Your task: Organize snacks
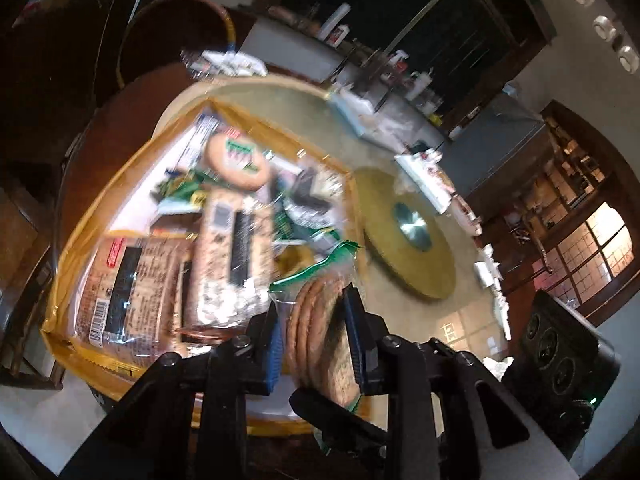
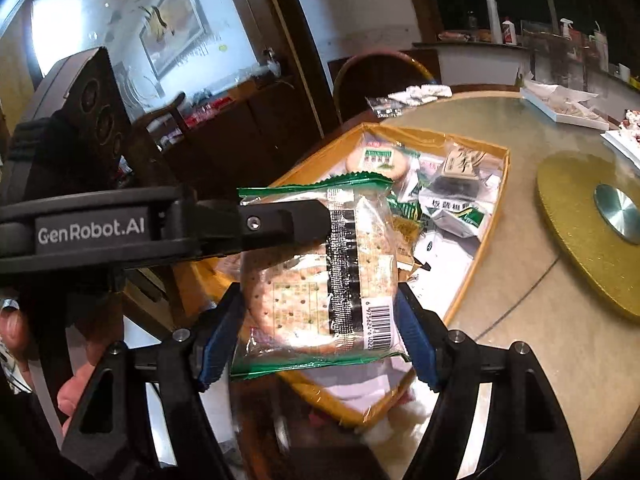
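Nearest, a clear cracker packet (image 2: pixel 320 276) with green crimped ends is seen gripped between the blue pads (image 2: pixel 416 344) of the right gripper (image 2: pixel 316 344), jaws set wide across the packet's flat width. The same packet (image 1: pixel 320 340) is also pinched edge-on by the left gripper (image 1: pixel 316 344), jaws narrow, its pads (image 1: pixel 354 336) pressed on both faces. In the right wrist view the left gripper (image 2: pixel 280 220) is seen crossing from the left over the packet's upper part. A hand (image 2: pixel 24 344) is partly seen at the lower left edge.

Behind and below the packet, a gold-rimmed tray (image 2: pixel 472 272) is noted on the round table (image 2: pixel 532 320), filled with wrapped snacks, among them a round biscuit pack (image 2: pixel 378 162). Further out, a gold turntable (image 2: pixel 572 240) is seen. White boxes (image 2: pixel 560 104) lie at the far rim.
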`<state>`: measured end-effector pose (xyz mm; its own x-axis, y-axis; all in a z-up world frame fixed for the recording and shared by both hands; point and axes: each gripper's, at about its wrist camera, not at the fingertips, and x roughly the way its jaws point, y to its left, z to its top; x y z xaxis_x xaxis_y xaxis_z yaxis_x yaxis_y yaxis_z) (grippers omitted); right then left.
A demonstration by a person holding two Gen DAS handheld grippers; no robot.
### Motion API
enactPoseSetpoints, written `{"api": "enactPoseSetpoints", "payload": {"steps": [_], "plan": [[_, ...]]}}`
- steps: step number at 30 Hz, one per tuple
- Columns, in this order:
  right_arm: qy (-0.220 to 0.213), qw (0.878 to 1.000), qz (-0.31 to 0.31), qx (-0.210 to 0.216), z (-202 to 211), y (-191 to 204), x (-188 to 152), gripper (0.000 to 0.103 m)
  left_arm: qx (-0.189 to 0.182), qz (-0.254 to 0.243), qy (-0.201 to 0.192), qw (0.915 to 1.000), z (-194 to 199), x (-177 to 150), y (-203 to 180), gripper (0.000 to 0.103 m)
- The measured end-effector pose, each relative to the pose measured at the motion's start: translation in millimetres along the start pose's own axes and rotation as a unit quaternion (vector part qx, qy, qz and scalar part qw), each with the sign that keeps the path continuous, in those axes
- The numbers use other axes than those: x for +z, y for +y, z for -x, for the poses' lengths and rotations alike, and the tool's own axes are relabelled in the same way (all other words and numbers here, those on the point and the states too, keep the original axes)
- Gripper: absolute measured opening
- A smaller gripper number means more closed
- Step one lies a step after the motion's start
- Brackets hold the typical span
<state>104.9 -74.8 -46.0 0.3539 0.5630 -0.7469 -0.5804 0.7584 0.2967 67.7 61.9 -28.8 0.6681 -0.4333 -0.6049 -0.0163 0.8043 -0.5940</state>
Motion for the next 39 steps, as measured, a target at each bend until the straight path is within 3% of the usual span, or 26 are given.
{"api": "enactPoseSetpoints", "payload": {"steps": [4,6,7,8,10,14,18,22,26,30,34,39], "plan": [[0.022,0.999,-0.001,-0.029,-15,2,-9,0.075,0.012,0.001,0.015,0.9998,-10,-8,12,0.037],[0.013,0.999,-0.002,-0.045,-9,5,-10,0.076,0.023,-0.01,0.002,0.9997,-1,-11,7,0.061],[0.002,0.998,0.001,-0.056,-2,8,-12,0.077,0.03,-0.016,-0.009,0.9994,6,-14,4,0.085],[-0.012,0.998,0.008,-0.064,6,11,-13,0.081,0.037,-0.023,-0.025,0.9987,12,-15,3,0.089],[-0.037,0.996,0.014,-0.08,23,16,-19,0.084,0.067,-0.035,-0.052,0.9958,23,-19,-3,0.089],[-0.046,0.994,-0.008,-0.095,42,12,-29,0.084,0.135,-0.072,-0.084,0.9846,34,-30,-23,0.089],[-0.019,0.996,-0.02,-0.089,44,8,-40,0.084,0.219,-0.135,-0.113,0.9597,43,-44,-47,0.089],[-0.005,0.995,-0.027,-0.1,52,6,-50,0.084,0.257,-0.166,-0.173,0.9362,56,-59,-64,0.089],[-0.016,0.994,-0.031,-0.099,66,6,-54,0.084,0.253,-0.169,-0.153,0.9402,60,-62,-74,0.089],[-0.019,0.994,-0.03,-0.105,72,8,-55,0.084,0.276,-0.19,-0.147,0.9306,57,-69,-85,0.089],[-0.02,0.993,-0.032,-0.109,75,9,-59,0.084,0.275,-0.182,-0.136,0.934,58,-73,-86,0.089],[-0.016,0.993,-0.039,-0.111,75,7,-63,0.084,0.285,-0.178,-0.136,0.9321,60,-75,-85,0.089]]}}
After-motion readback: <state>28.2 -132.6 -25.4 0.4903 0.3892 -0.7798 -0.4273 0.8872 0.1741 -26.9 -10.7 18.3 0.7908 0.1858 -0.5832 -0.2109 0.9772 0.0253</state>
